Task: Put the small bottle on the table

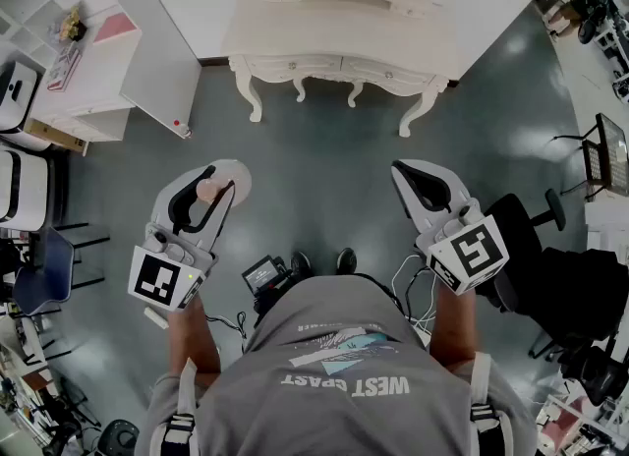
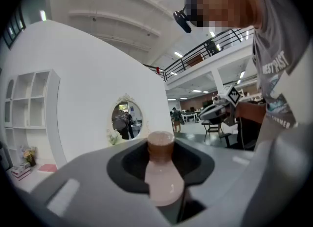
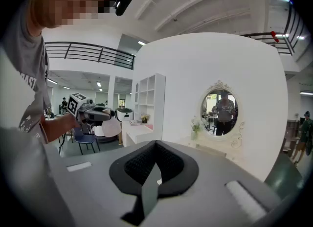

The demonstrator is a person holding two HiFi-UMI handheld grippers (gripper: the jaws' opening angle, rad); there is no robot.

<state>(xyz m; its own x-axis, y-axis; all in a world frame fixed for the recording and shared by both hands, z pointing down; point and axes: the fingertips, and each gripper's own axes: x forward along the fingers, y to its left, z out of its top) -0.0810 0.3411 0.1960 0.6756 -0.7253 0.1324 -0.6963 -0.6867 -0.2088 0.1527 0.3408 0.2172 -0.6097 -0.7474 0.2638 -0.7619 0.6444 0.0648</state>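
In the head view I stand on a grey floor with a gripper in each hand. My left gripper (image 1: 211, 194) is shut on the small bottle (image 1: 231, 177), held out ahead of me above the floor. Seen in the left gripper view, the bottle (image 2: 163, 177) is pale pink with a brown cap and sits between the jaws, cap pointing away. My right gripper (image 1: 408, 177) is held level at the right, its jaws together with nothing between them (image 3: 155, 145). The white dressing table (image 1: 344, 46) stands ahead of both grippers, some way off.
An oval mirror (image 3: 221, 112) hangs over the table against a white curved wall. A white shelf unit (image 1: 84, 61) stands at the left. At the right is a black office chair (image 1: 536, 248). Cables and a small device (image 1: 263, 275) lie by my feet.
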